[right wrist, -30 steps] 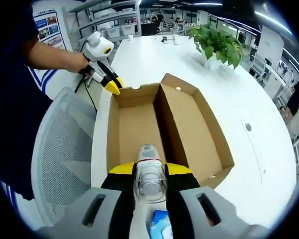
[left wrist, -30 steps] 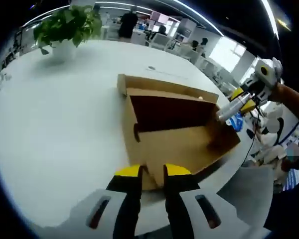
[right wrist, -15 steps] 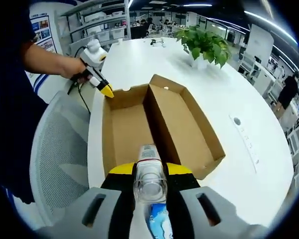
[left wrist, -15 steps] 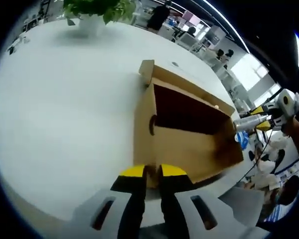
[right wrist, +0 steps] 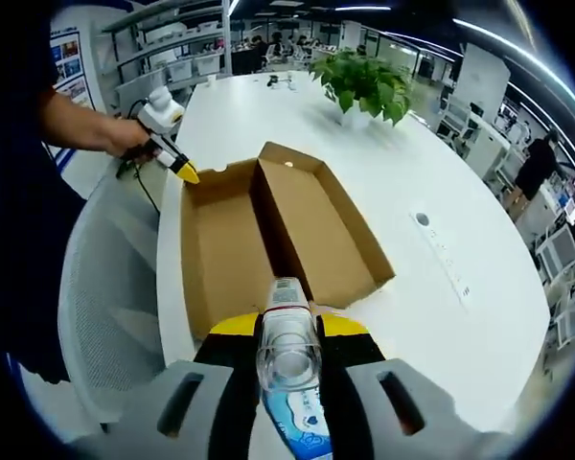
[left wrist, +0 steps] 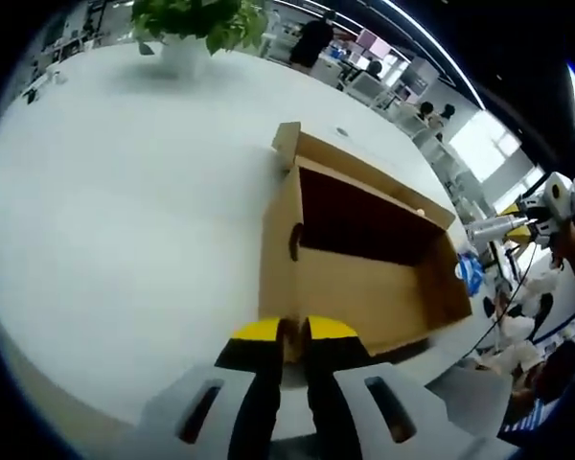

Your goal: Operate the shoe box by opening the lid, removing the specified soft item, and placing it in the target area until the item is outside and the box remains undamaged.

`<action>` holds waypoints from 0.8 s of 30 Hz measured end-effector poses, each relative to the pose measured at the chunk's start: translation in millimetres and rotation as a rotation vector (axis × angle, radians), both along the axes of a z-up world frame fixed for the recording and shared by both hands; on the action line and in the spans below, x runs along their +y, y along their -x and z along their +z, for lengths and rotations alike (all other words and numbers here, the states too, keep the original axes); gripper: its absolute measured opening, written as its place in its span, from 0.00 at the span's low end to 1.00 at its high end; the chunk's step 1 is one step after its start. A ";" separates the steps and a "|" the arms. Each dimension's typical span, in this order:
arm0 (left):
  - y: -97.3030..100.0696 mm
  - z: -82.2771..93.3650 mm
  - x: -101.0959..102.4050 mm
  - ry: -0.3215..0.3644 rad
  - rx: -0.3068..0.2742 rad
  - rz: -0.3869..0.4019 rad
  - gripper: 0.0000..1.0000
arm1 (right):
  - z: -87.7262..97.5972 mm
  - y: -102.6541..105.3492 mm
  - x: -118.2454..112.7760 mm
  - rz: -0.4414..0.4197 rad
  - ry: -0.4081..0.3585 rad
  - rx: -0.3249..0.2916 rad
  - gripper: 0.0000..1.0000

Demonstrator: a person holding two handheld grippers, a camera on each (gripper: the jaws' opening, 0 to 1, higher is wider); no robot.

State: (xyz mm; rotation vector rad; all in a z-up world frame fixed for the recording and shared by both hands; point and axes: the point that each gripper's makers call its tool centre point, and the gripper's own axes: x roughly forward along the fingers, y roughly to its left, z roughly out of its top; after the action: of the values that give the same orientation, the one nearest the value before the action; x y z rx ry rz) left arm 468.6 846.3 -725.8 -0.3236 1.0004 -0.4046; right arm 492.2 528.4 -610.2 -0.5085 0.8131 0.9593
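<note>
Gripping the near corner wall of the open brown cardboard shoe box (left wrist: pixel 364 278), the left gripper (left wrist: pixel 294 331) has its yellow-tipped jaws pinched nearly together on the cardboard edge, same hold as a second ago. In the left gripper view the box sits near the front edge of the white round table (left wrist: pixel 115 211), its flipped-open lid lying flat beside the tray, dark red inner wall showing; a potted green plant (left wrist: pixel 196 24) stands toward the far edge. Box has not shifted on the table; only the camera tilted. The right gripper (right wrist: pixel 288 331) is clamped on a clear plastic bottle with a blue-and-white label (right wrist: pixel 289 369), cap pointing forward between the jaws. Compared with a second ago that gripper has pulled back and up: in the right gripper view the box (right wrist: pixel 268 235) now looks smaller and farther, and the bottle hangs out past its near end, above the table edge (right wrist: pixel 402 316) rather than over the tray. In the left gripper view the right gripper (left wrist: pixel 503 227) has moved off the box's end wall and is now well apart from it, out past the table edge. A grey mesh office chair (right wrist: pixel 105 287) stands just beside the table. The box looks undamaged.
</note>
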 end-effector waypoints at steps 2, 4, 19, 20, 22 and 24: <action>0.0 0.3 0.0 -0.005 -0.001 -0.005 0.05 | 1.4 -2.5 -13.4 -0.015 0.016 0.002 0.20; 0.0 0.6 0.0 -0.006 -0.002 -0.005 0.05 | 0.2 -3.3 -22.4 -0.019 0.034 0.005 0.20; -5.2 -3.5 5.6 -0.006 -0.012 -0.023 0.05 | -42.3 -1.8 -87.8 0.039 0.298 0.103 0.20; -5.5 -3.6 5.6 -0.007 -0.012 -0.022 0.05 | -44.5 -2.0 -88.8 0.041 0.301 0.110 0.20; -6.2 -4.2 5.9 -0.016 -0.017 -0.033 0.05 | -50.9 -4.9 -98.7 0.053 0.332 0.123 0.20; -6.7 -4.6 6.2 -0.010 -0.013 -0.026 0.05 | -54.6 -5.3 -103.0 0.056 0.348 0.138 0.20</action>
State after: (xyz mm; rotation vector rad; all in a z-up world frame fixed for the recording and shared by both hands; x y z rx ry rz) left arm 475.2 852.5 -730.3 -0.2990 0.9940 -0.4246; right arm 497.5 425.3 -664.8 -0.7740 1.1042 0.9150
